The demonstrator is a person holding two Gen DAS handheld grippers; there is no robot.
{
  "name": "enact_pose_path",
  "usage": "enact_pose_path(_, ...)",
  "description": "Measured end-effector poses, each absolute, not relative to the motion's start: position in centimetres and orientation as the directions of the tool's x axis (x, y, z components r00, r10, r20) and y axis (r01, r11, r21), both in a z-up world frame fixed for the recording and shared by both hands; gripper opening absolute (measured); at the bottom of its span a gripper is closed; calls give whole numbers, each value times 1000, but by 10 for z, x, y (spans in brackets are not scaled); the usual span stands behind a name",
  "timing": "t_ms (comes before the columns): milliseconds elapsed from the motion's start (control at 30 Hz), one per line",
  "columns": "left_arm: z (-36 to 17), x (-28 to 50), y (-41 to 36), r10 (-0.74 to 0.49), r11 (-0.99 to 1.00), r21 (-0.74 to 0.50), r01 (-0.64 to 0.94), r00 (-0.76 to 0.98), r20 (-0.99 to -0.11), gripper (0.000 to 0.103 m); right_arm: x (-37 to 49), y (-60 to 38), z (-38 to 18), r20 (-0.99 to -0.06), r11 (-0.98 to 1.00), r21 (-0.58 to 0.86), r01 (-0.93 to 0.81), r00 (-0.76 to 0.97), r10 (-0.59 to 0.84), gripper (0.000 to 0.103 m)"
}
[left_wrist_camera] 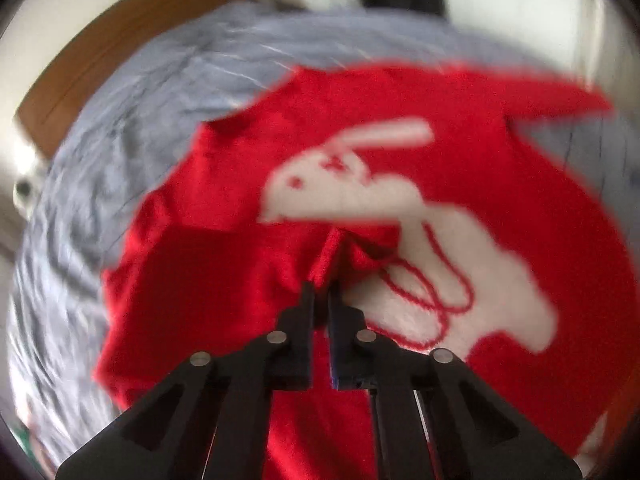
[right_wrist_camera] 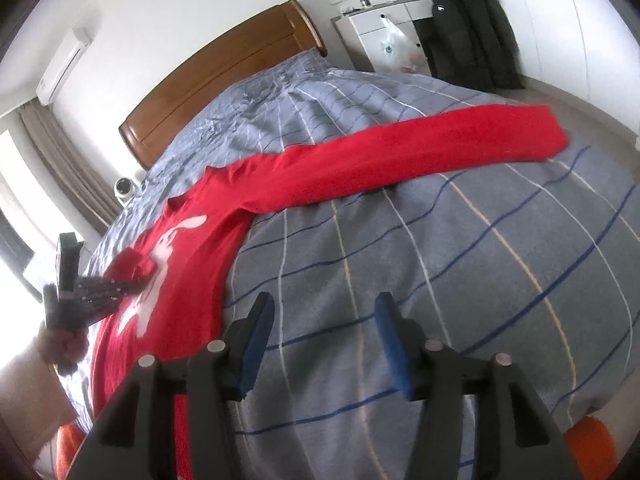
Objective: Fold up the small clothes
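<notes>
A red long-sleeved top (left_wrist_camera: 460,120) with a white rabbit print (left_wrist_camera: 360,196) lies front up on the grey striped bed cover (left_wrist_camera: 120,140). My left gripper (left_wrist_camera: 321,294) is shut on a pinch of the top's red cloth, which stands up in a ridge over the chest beside the print. From the right wrist, the top (right_wrist_camera: 192,264) lies at the left with one sleeve (right_wrist_camera: 420,148) stretched out flat to the right, and the left gripper (right_wrist_camera: 132,286) reaches onto it from the left. My right gripper (right_wrist_camera: 324,308) hovers open over bare bed cover (right_wrist_camera: 420,264), nothing between its blue pads.
A wooden headboard (right_wrist_camera: 224,76) closes the far end of the bed. Behind it stand a white cabinet (right_wrist_camera: 380,28) with a plastic bag and a dark coat (right_wrist_camera: 468,28). Orange cloth (right_wrist_camera: 592,444) shows at the near bed edge. Curtains (right_wrist_camera: 60,160) hang at the left.
</notes>
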State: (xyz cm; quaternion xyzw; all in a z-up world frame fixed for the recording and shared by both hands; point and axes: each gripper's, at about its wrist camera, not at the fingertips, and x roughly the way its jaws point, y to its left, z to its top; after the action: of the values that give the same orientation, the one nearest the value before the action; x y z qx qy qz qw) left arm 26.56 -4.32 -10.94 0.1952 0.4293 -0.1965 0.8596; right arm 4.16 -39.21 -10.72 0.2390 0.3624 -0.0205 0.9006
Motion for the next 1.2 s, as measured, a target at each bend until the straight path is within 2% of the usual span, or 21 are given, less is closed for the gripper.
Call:
enact_pose_path(100,-70,263,25,-185,952,23,306,630,-754,4,41,-398,-107,-661,874,432,222,738,139,52)
enact_pose_path(200,-38,249,124,-54,997,-78,-1,709,-703,4,41,-398,-105,-653,874,433,220,746,135,52)
enact_pose_path(333,-40,217,245,263,920,-22,-392,657,-706,4,42,-397,-107,-656,875,431,222,743,134,53)
enact_pose_path(400,-59,200,284,371,851,25,-524,567,-736,4,43,-396,-108,-661,876,427,225,739,133,52)
enact_pose_path(433,-70,194,297,381,829,23,-560,533,-756,3,44,-395,-108,-662,878,423,223,738,132,53)
enact_pose_path(633,-129,175,322,338,795,6,-607,434,-835,3,46,-389,-108,-675,894,394,214,728,123,53)
enact_pose_path(767,-138,171,325,340,779,11,-627,407,-848,8,47,-387,-109,-684,901,379,212,719,119,53)
enact_pose_path(833,-138,169,330,334,778,8,-628,403,-852,6,47,-387,-109,-684,900,380,211,720,120,52)
enact_pose_path(1033,-145,183,321,394,812,147,-564,345,-852,3,50,-389,-113,-691,895,388,220,712,125,53)
enact_pose_path(1200,-148,182,316,425,804,174,-568,345,-837,3,48,-391,-114,-683,891,399,218,719,130,53)
